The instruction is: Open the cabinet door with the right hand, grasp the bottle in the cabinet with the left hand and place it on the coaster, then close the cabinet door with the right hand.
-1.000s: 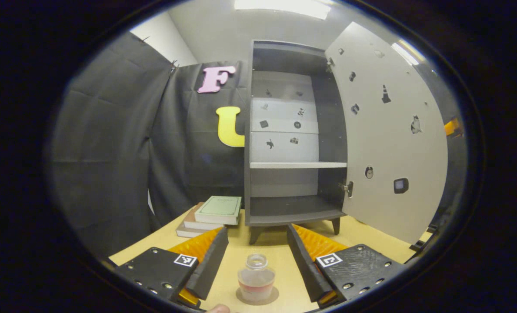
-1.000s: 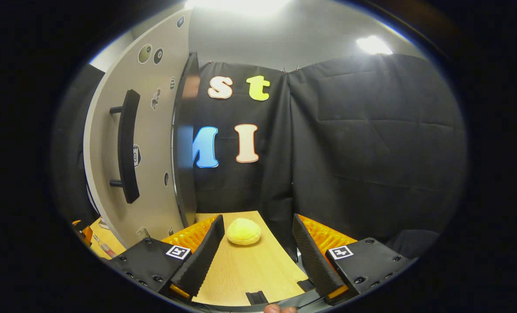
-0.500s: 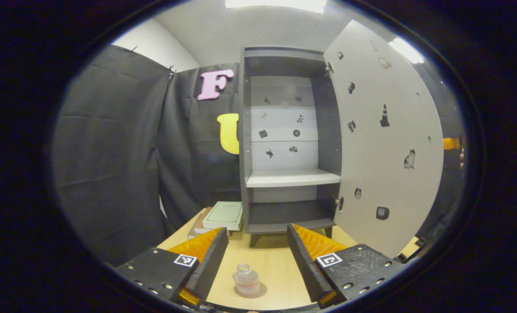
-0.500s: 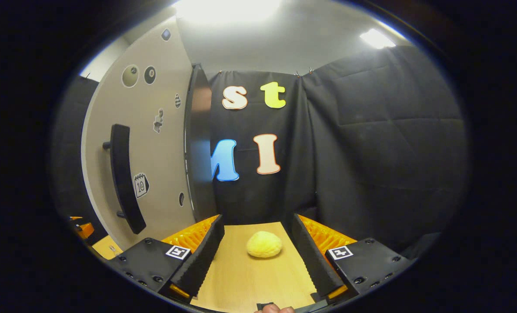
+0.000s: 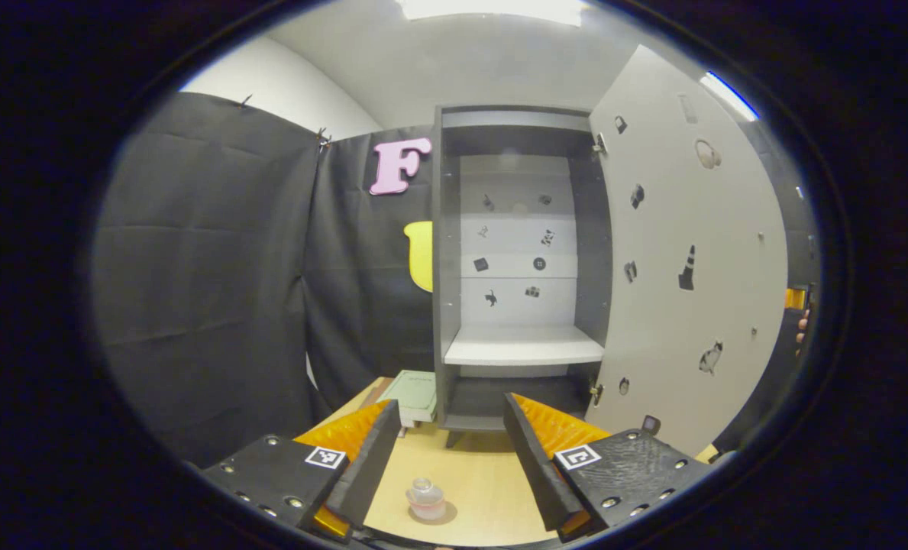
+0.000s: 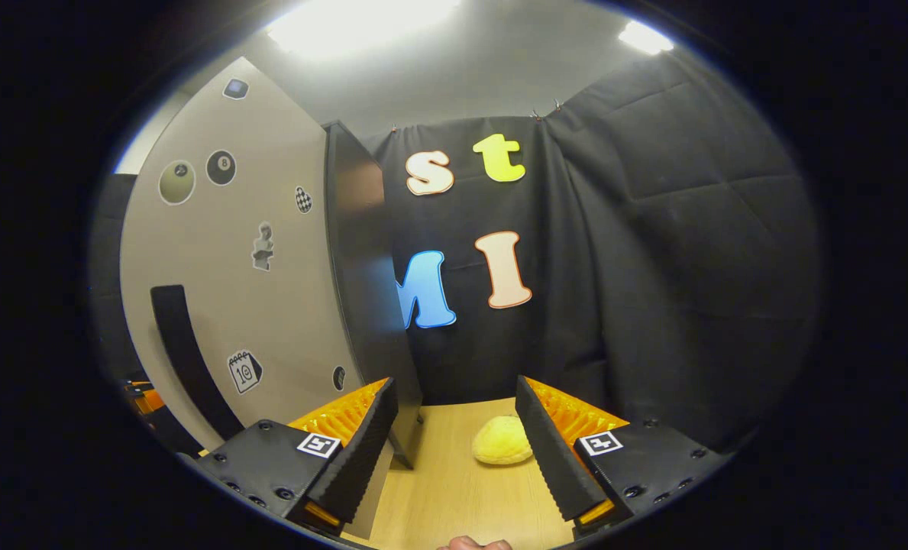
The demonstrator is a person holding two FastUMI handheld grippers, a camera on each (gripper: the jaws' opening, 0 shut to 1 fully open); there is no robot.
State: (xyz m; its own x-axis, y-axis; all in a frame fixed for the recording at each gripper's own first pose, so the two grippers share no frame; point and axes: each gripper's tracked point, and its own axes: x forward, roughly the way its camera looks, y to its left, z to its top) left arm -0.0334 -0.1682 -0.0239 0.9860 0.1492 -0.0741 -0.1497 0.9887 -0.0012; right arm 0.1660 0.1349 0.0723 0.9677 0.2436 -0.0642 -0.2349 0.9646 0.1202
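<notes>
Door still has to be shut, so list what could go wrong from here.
1. The right gripper is open and faces past the cabinet door; its handle lies off to the side, so a quick reach may miss it.
2. The bottle on the coaster sits near the open left gripper; a careless move could tip it.
</notes>
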